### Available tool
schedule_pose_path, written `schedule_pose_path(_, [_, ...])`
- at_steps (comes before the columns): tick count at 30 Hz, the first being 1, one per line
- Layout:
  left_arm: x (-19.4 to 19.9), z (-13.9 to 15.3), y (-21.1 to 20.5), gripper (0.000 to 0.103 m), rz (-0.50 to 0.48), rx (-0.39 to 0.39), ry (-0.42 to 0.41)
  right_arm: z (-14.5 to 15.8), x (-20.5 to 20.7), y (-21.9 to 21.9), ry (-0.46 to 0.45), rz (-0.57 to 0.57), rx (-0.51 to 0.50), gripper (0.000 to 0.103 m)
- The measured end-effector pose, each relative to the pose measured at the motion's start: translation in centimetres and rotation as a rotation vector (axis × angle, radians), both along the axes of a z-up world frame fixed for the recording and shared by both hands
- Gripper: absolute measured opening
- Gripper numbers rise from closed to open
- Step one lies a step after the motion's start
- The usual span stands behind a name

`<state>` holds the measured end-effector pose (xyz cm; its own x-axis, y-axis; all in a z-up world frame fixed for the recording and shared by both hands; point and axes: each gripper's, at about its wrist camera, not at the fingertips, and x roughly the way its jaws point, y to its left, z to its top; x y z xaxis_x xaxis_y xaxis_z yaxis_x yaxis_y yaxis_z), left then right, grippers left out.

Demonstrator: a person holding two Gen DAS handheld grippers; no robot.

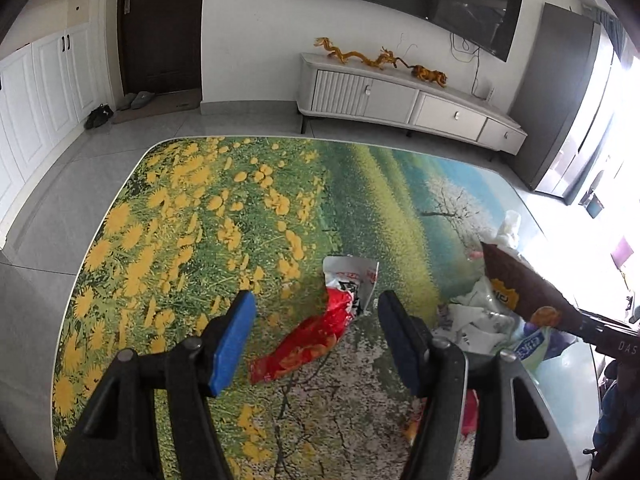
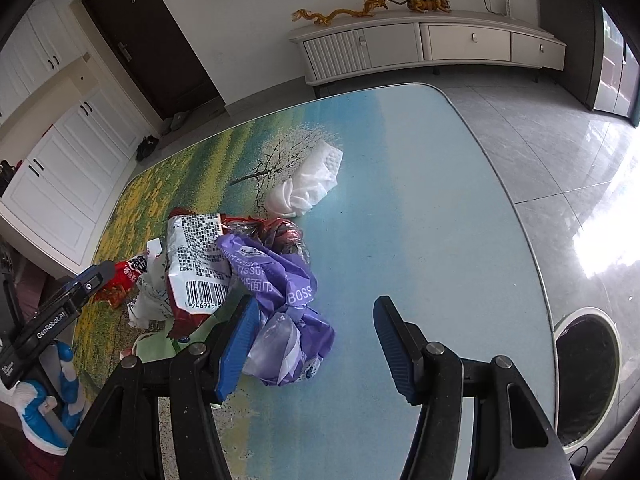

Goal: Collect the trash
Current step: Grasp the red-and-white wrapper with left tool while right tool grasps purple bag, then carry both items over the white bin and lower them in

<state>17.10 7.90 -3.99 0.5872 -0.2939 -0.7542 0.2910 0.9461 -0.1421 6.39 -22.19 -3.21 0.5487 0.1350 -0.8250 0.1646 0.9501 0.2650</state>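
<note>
My left gripper (image 1: 316, 344) is open above a red and white snack wrapper (image 1: 320, 332) that lies between its blue fingers on the table. My right gripper (image 2: 312, 340) is open, with a crumpled purple tissue wrapper (image 2: 280, 280) just ahead between the fingers, closer to the left one. A dark red packet with a barcode (image 2: 196, 264) leans on the pile beside it. A white crumpled bag (image 2: 308, 184) lies farther back. More white and blue wrappers (image 1: 480, 320) lie to the right in the left wrist view.
The table (image 2: 440, 200) has a landscape print under glass. A round bin with a dark liner (image 2: 584, 376) stands on the floor at its right edge. The left gripper's body (image 2: 52, 320) shows at the left of the right wrist view. A TV cabinet (image 1: 400, 96) stands behind.
</note>
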Motion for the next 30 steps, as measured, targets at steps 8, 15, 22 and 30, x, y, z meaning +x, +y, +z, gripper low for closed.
schedule_pose_path(8, [0.1,-1.7,-0.4,0.060,-0.039,-0.015,0.032,-1.0,0.2,0.1,0.013,0.014,0.005,0.056])
schedule_pose_path(15, [-0.1,-2.3,-0.1,0.024,-0.042,-0.079,0.073,-0.6,-0.9,-0.9,-0.010,0.005,0.049,0.040])
schedule_pose_path(22, [-2.3,-1.1,0.1,0.022,-0.032,-0.104,0.046,0.2,-2.2,-1.5,-0.030,-0.012,0.085,0.036])
schedule_pose_path(30, [-6.0,2.7,1.0,0.022,-0.014,-0.125,-0.025,3.3,-4.9,-1.6,-0.098,-0.010,0.087,0.035])
